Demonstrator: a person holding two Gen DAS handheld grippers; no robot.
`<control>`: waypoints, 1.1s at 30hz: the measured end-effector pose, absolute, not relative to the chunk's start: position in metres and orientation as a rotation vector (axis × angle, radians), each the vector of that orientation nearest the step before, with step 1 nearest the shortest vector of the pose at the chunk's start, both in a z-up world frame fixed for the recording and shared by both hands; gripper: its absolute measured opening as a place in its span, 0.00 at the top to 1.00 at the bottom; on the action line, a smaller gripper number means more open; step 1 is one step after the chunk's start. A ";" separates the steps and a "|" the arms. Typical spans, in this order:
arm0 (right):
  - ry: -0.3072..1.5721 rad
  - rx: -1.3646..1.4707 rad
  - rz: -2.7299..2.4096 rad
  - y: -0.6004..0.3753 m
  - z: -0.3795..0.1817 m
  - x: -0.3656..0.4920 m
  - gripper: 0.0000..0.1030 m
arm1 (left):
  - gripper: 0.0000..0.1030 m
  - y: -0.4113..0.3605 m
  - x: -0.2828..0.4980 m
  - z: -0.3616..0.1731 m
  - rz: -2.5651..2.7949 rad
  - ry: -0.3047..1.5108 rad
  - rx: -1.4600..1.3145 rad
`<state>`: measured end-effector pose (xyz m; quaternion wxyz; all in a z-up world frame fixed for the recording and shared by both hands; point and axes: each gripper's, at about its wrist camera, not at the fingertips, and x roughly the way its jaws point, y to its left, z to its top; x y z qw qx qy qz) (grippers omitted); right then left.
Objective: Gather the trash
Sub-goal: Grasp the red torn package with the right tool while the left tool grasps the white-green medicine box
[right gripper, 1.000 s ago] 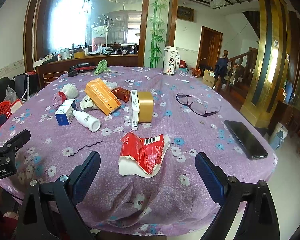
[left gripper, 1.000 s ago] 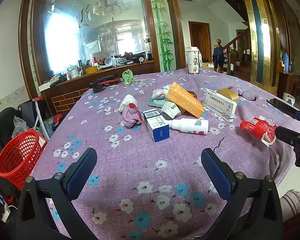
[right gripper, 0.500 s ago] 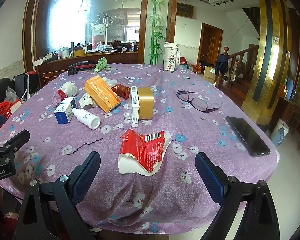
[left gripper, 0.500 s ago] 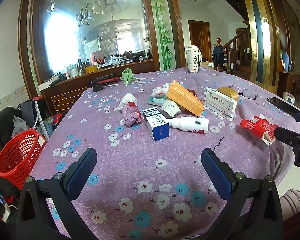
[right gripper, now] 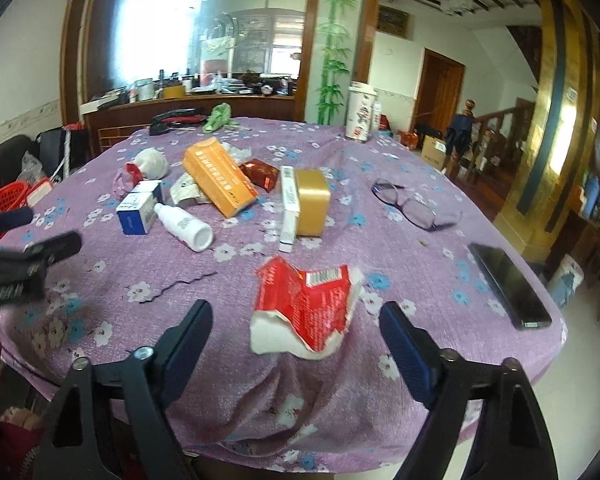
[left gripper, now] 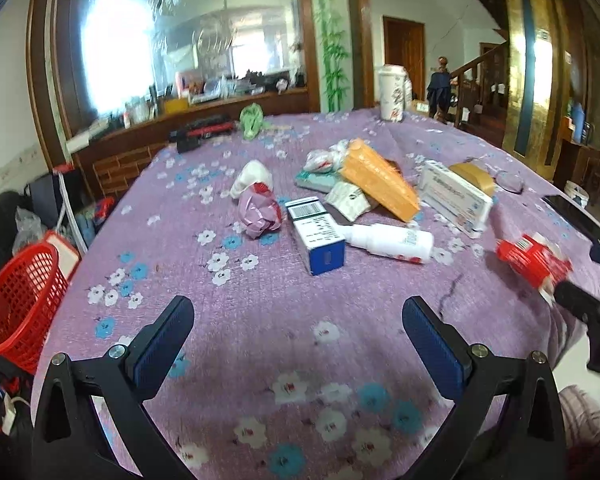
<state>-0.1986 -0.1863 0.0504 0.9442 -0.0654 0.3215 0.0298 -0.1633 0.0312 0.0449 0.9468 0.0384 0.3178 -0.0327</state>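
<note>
A torn red and white wrapper (right gripper: 306, 308) lies at the table's near edge, just ahead of my open, empty right gripper (right gripper: 296, 320); it also shows in the left wrist view (left gripper: 532, 260). My left gripper (left gripper: 296, 320) is open and empty above bare cloth. Ahead of it lie a crumpled pink wrapper (left gripper: 260, 216), a blue and white box (left gripper: 316, 236), a white bottle (left gripper: 388, 242) and an orange box (left gripper: 380, 188). A red mesh basket (left gripper: 20, 300) stands on the floor to the left.
The table has a purple flowered cloth (left gripper: 260, 340). Glasses (right gripper: 412, 208), a black phone (right gripper: 508, 284), a gold box (right gripper: 310, 200) and a white box (right gripper: 288, 204) lie on it. A tall cup (right gripper: 360, 110) stands at the far edge.
Both grippers have moved forward over the table, so the wrapper and boxes look closer. Both stay open. Nothing on the table has moved.
</note>
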 end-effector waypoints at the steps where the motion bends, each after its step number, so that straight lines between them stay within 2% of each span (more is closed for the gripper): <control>1: 0.656 -0.142 0.078 -0.184 0.051 -0.198 0.21 | 0.00 0.034 -0.156 0.046 -0.070 0.667 0.060; 9: 0.670 -0.211 0.165 -0.163 0.048 -0.188 0.34 | 0.00 0.050 -0.106 0.051 -0.131 0.832 -0.125; 11: 0.676 -0.216 0.166 -0.163 0.046 -0.186 0.36 | 0.06 0.045 -0.100 0.051 -0.141 0.850 -0.130; 14: 0.697 -0.212 0.156 -0.167 0.043 -0.179 0.42 | 0.09 0.034 -0.093 0.051 -0.133 0.864 -0.102; 17: 0.736 -0.214 0.148 -0.170 0.037 -0.170 0.56 | 0.14 0.026 -0.084 0.049 -0.125 0.878 -0.081; 18: 0.749 -0.213 0.143 -0.172 0.034 -0.167 0.63 | 0.16 0.023 -0.080 0.048 -0.119 0.889 -0.071; 19: 0.771 -0.205 0.142 -0.174 0.031 -0.163 0.71 | 0.19 0.022 -0.075 0.046 -0.115 0.899 -0.066; 20: 0.787 -0.200 0.146 -0.175 0.029 -0.161 0.74 | 0.22 0.021 -0.072 0.042 -0.108 0.914 -0.060; 24: 0.786 -0.205 0.133 -0.178 0.027 -0.158 0.78 | 0.34 0.020 -0.057 0.031 -0.102 0.957 -0.061; 27: 0.762 -0.182 0.136 -0.183 0.033 -0.159 0.83 | 0.49 0.021 -0.047 0.023 -0.107 0.986 -0.076; 29: 0.757 -0.153 0.148 -0.187 0.038 -0.158 0.84 | 0.64 0.022 -0.042 0.019 -0.106 1.003 -0.085; 33: 0.736 -0.105 0.171 -0.193 0.049 -0.158 0.84 | 0.68 0.023 -0.037 0.016 -0.107 0.995 -0.092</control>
